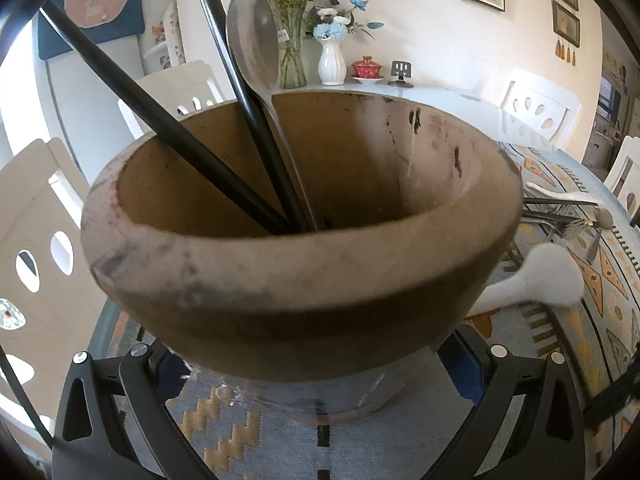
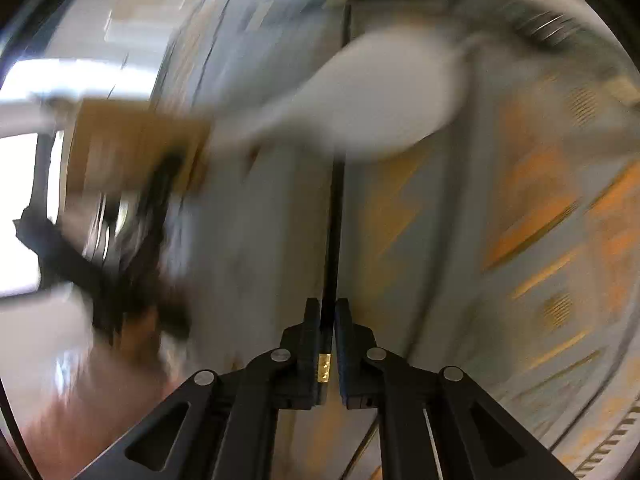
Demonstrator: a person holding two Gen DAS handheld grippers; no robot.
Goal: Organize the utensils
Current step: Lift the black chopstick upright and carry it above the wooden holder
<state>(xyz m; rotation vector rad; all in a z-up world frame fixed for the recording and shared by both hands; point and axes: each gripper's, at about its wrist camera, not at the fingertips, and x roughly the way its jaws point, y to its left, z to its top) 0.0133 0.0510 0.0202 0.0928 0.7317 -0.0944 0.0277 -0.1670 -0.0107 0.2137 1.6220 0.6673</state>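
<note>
A round wooden holder [image 1: 280,280] fills the left wrist view, with my left gripper [image 1: 316,360] shut on its lower part, one finger on each side. Two black chopsticks [image 1: 160,120] and a wooden spoon [image 1: 256,40] lean inside it. My right gripper [image 2: 328,308] is shut on a black chopstick [image 2: 334,240] with a gold band, which points ahead under a blurred white spoon [image 2: 384,92]. That white spoon [image 1: 536,276] shows blurred just right of the holder. The holder [image 2: 132,140] sits blurred at the left of the right wrist view.
Forks and another white spoon [image 1: 560,198] lie on the patterned cloth [image 1: 600,300] to the right of the holder. Vases with flowers [image 1: 332,60] and a red lidded cup [image 1: 366,67] stand at the table's far edge. White chairs [image 1: 532,108] ring the table.
</note>
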